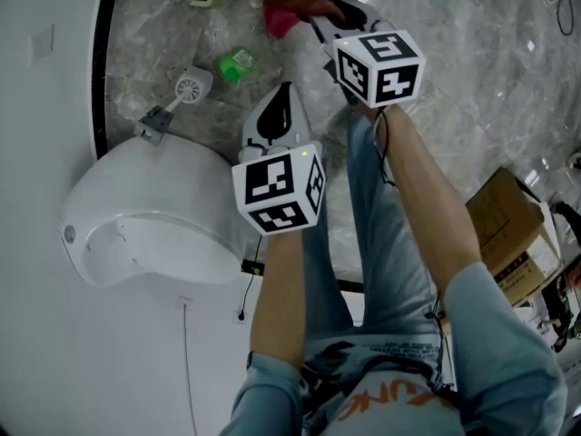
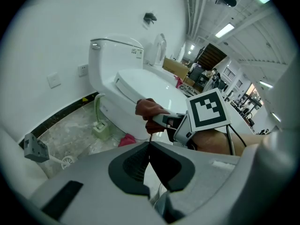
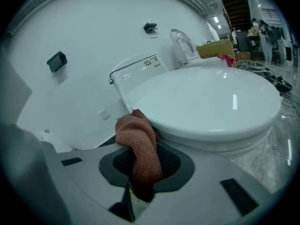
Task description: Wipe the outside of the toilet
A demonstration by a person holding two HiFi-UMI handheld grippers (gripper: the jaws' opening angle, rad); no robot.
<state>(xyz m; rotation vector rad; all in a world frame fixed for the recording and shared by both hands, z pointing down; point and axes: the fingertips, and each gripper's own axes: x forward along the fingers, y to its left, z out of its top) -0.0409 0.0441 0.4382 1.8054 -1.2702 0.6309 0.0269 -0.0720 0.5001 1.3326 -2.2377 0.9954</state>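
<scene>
Right gripper [image 3: 140,175] with rust-red cloth [image 3: 139,142] at toilet [image 3: 211,97] rim; left gripper [image 2: 150,146] empty.

Ahead of the right claw [image 3: 139,184], beyond the pinched cloth [image 3: 140,146], passage is barred by the toilet [image 3: 211,102]. Bare floor [image 1: 481,71] is left open to that claw's right; a brush [image 1: 189,87] is lying left of the left claw [image 2: 150,146].

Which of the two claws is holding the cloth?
The right claw: it is shut on the reddish-brown cloth, close up to the toilet. The left claw is also shut, but nothing is between its jaws.
</scene>
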